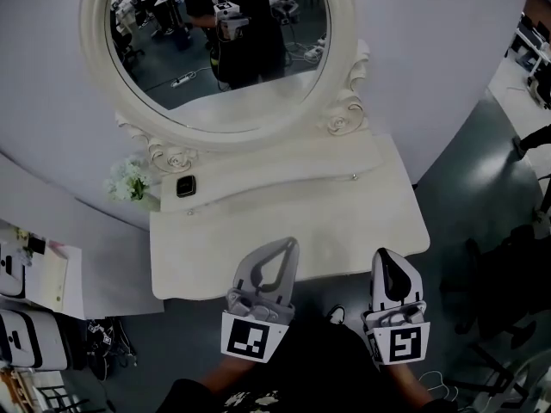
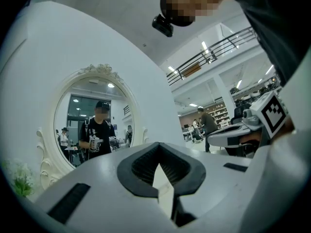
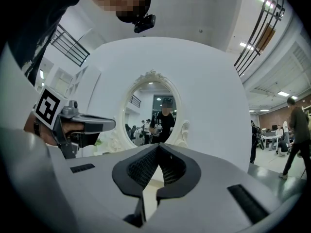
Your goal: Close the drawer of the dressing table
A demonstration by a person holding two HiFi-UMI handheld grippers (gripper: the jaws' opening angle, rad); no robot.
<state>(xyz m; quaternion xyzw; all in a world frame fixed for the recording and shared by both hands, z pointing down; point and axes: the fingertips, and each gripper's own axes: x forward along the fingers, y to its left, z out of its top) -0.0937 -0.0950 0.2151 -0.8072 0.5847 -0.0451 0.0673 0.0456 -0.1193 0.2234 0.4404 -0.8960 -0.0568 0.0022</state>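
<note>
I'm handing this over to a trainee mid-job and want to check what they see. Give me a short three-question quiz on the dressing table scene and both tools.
1. True or false: the left tool and the right tool are both shut, with nothing between their jaws.
2. What lies on the dressing table just right of the flowers in the head view? A) a small dark device B) a hairbrush C) a cup
3. Fill in: the oval mirror reflects a ___ holding the two tools.

Key: 1 true; 2 A; 3 person.
</note>
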